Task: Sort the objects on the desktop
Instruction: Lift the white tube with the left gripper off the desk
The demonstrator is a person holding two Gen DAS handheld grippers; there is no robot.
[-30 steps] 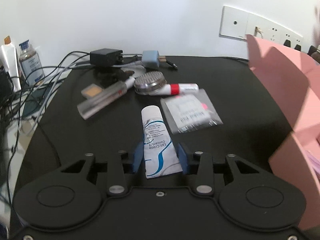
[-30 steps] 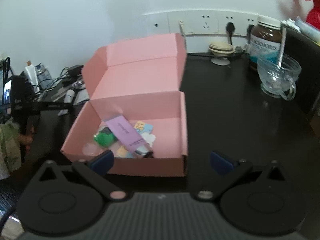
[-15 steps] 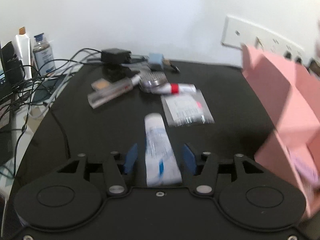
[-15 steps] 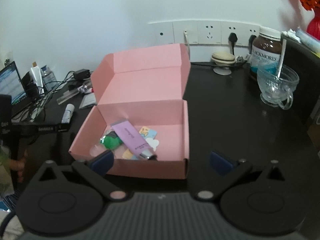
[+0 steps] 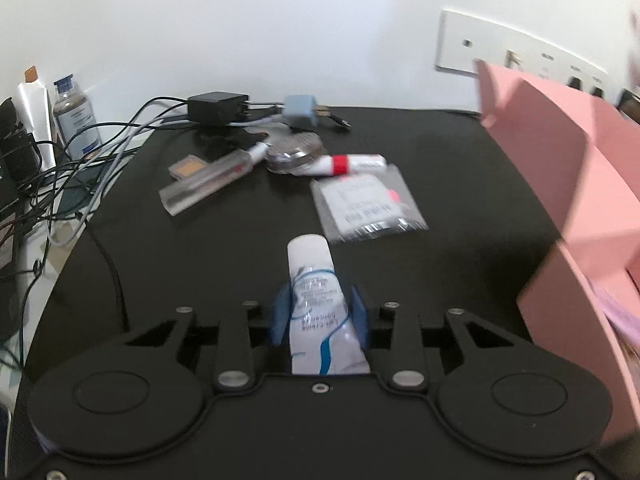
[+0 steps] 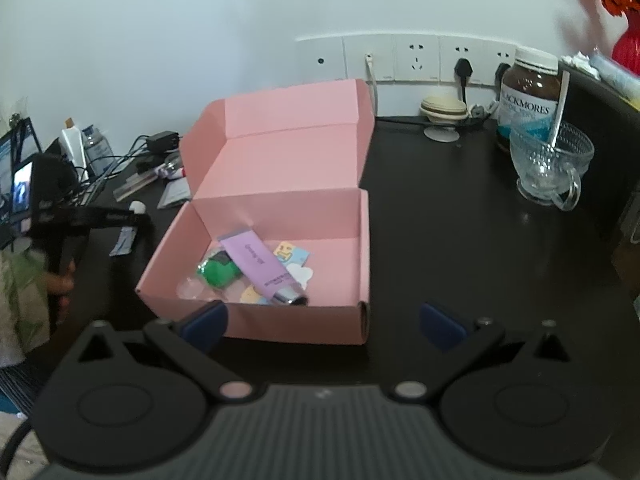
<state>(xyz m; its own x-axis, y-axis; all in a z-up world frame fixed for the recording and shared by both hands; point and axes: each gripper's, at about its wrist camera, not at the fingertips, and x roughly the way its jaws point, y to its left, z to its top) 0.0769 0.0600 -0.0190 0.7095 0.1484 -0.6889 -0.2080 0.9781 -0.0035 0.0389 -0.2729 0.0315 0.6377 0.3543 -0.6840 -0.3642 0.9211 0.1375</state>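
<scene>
A white cream tube with blue print [image 5: 316,292] lies lengthwise between my left gripper's [image 5: 319,316] blue pads. The jaws are closing and both pads touch the tube's sides. In the right wrist view that gripper [image 6: 132,220] holds the tube [image 6: 138,206] just left of the open pink box [image 6: 280,208]. The box's side wall [image 5: 580,184] rises at the right of the left wrist view. Inside the box lie a purple tube [image 6: 256,264], a green item [image 6: 218,272] and stickers. My right gripper [image 6: 322,320] stands open before the box's front wall with nothing between its fingers.
On the black desk lie a clear sachet [image 5: 366,204], a small tube with a red band [image 5: 348,163], a round tin [image 5: 296,150], a clear stick [image 5: 212,184], chargers and cables [image 5: 120,132]. A glass cup [image 6: 548,164] and a brown bottle [image 6: 530,92] stand right of the box.
The left jaws spread wider around the white tube, then closed in on it. The right view has drawn back slightly from the pink box.
</scene>
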